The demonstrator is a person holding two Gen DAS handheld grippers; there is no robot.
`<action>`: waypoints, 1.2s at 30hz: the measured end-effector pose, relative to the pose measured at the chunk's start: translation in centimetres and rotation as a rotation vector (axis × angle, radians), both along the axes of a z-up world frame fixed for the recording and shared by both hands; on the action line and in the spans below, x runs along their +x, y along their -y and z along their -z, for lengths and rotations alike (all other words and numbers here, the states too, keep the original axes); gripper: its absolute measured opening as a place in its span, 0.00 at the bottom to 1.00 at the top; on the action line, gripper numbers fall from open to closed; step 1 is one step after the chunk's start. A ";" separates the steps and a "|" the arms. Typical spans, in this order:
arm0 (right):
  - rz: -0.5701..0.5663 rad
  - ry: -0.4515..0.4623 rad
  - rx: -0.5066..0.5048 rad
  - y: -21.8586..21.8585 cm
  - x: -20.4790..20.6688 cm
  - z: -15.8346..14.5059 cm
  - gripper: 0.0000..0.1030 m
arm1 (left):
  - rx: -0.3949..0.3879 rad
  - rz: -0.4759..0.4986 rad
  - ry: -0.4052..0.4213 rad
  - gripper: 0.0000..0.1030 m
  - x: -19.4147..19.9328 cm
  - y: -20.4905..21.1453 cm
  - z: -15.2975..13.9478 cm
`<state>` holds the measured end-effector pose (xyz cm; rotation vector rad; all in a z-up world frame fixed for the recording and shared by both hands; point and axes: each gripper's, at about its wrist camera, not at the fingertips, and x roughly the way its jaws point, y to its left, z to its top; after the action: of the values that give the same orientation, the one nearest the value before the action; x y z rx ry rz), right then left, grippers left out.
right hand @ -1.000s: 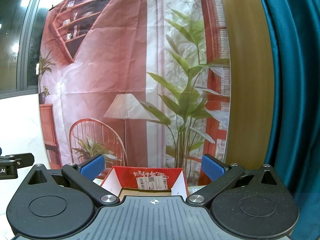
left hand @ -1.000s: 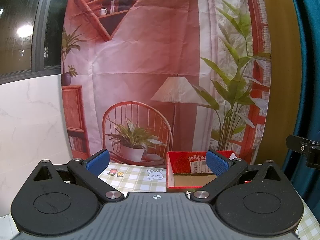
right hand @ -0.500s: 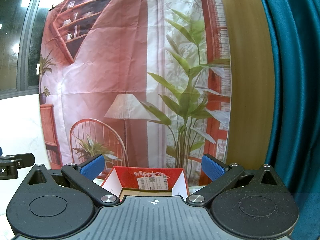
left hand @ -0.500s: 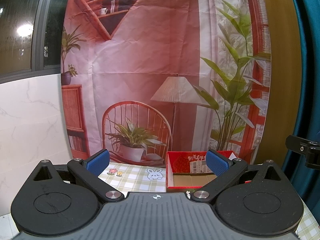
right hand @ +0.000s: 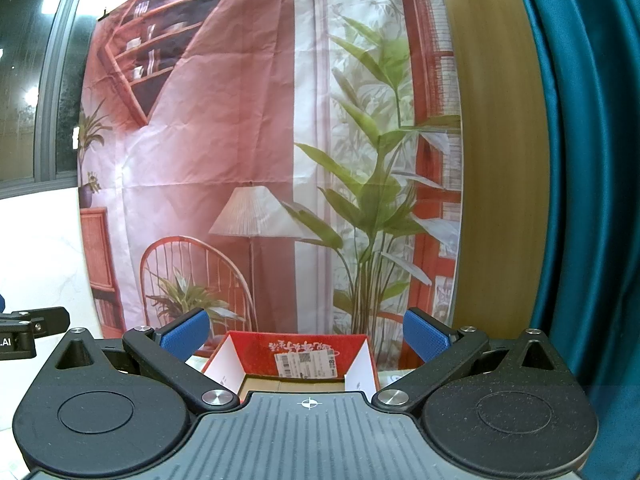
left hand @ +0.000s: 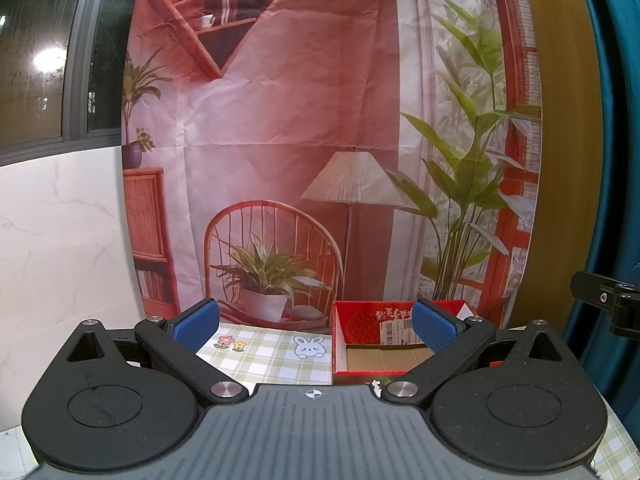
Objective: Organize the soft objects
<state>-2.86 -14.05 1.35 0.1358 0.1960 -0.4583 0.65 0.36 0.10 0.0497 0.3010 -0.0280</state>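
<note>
An open red cardboard box [left hand: 356, 320] with a white shipping label stands on the checked tablecloth [left hand: 272, 364] at the back, in front of the printed backdrop. It also shows in the right wrist view [right hand: 296, 346], straight ahead. My left gripper [left hand: 316, 326] is open and empty, held above the table with the box behind its right finger. My right gripper [right hand: 306, 334] is open and empty, with the box between its blue pads. No soft objects show in either view.
A printed room backdrop [left hand: 320, 140] hangs behind the table. A teal curtain [right hand: 580, 200] hangs at the right. A white marble wall [left hand: 60, 220] and a dark window are at the left. Each gripper's edge shows in the other's view.
Almost nothing has changed. Both grippers stay open and hold nearly still; the views shift by only a few pixels.
</note>
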 end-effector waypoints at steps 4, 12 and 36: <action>0.000 0.000 0.001 0.0 0.0 0.0 1.00 | -0.001 -0.001 -0.002 1.00 0.0 0.1 0.0; -0.001 -0.001 0.002 0.0 0.0 0.0 1.00 | -0.001 0.000 -0.002 1.00 0.0 0.1 0.1; -0.016 0.013 0.020 0.4 0.0 0.2 1.00 | -0.001 -0.012 -0.003 1.00 0.5 0.0 1.5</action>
<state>-2.86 -14.49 1.12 0.1563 0.1891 -0.4396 1.19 0.32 -1.42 0.0466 0.3043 -0.0162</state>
